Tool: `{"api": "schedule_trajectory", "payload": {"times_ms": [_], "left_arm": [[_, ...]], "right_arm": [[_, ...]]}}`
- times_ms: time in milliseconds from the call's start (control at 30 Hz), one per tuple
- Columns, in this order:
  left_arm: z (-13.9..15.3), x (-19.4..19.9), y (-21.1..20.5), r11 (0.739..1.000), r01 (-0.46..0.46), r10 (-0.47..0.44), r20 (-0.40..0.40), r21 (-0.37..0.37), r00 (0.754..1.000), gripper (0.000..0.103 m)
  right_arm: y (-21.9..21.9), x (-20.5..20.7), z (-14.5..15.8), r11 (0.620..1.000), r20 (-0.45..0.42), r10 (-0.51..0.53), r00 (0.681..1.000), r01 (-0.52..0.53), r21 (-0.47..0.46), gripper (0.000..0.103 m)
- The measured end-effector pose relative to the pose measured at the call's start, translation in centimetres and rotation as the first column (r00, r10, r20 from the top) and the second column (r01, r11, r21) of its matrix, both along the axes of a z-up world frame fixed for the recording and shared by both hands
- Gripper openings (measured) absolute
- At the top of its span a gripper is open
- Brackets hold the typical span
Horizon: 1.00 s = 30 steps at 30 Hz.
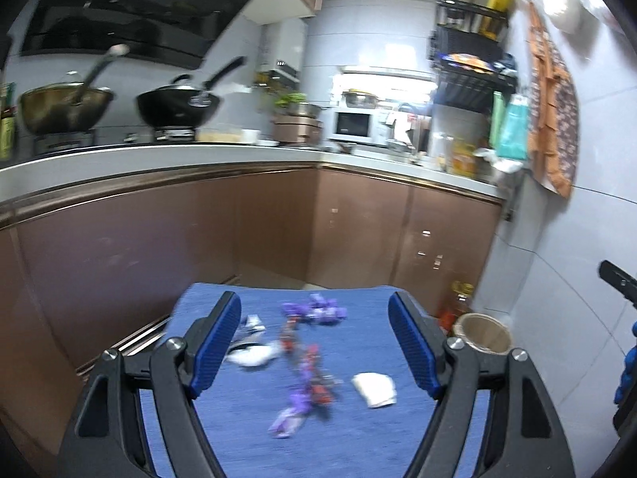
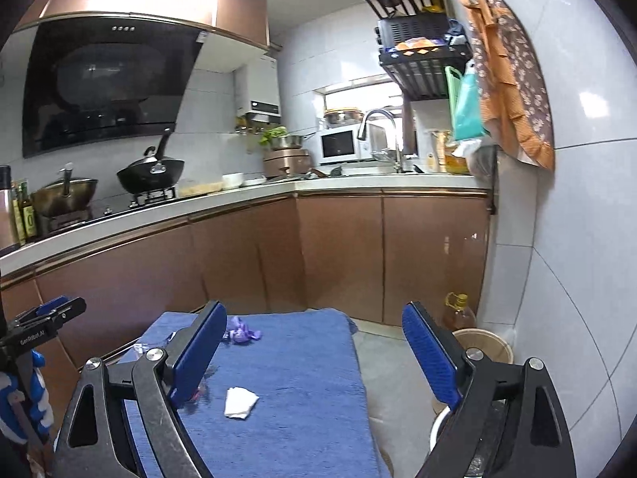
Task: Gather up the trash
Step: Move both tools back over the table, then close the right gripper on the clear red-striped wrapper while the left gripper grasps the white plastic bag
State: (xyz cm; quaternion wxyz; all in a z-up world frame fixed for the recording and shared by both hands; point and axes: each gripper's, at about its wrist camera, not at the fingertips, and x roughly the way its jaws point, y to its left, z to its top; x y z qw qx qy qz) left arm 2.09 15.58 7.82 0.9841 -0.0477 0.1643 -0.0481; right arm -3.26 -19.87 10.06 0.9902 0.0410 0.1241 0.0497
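A low table under a blue cloth point(image 1: 358, 430) carries the trash. In the left wrist view, blurred purple wrappers point(image 1: 318, 310), a trail of red and purple wrappers point(image 1: 310, 382), a white crumpled tissue point(image 1: 375, 389) and pale scraps point(image 1: 254, 352) lie on it. My left gripper point(image 1: 314, 302) hovers open above them, nothing between its blue pads. The right wrist view shows the tissue point(image 2: 240, 401) and a purple wrapper point(image 2: 241, 330). My right gripper point(image 2: 314, 308) is open and empty over the cloth's right edge. A tan round bin point(image 2: 483, 344) stands on the floor to the right of the table.
Brown kitchen cabinets point(image 2: 338, 255) run behind the table, with woks point(image 2: 151, 177) on the stove above. An oil bottle point(image 2: 458, 310) stands by the bin point(image 1: 483, 332) against the tiled wall. A white rim point(image 2: 438, 430) shows low on the right.
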Motion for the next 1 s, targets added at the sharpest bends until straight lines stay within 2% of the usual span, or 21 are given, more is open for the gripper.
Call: {"api": "schedule_trajectory", "payload": {"times_ms": [200,467,733,1000], "left_arm": [[-1.1,0.1,5.9,0.993,-0.113,0.112,-0.026,-0.025,0.993,0.075],[-3.3,3.5,9.7,0.987,-0.163,0.163,-0.100,0.010,0.982,0.075],[-8.4,8.8,8.3,0.996,-0.094,0.092,-0.216,0.003,0.972,0.075],[-12.6,13.3,5.5,0.998,-0.006,0.022,-0.288,0.058,0.957,0.075]], "right_arm": [[1.5,2.2,-0.9,0.998,-0.036,0.060,0.998,-0.060,-0.003,0.089],[2.8,6.5,-3.5,0.994,-0.111,0.107,0.988,-0.107,0.002,0.089],[3.3,11.6,-7.4,0.990,-0.214,0.138,0.967,-0.137,0.017,0.089],[3.7,16.0,-11.0,0.986,-0.289,0.168,0.943,-0.166,0.033,0.087]]}}
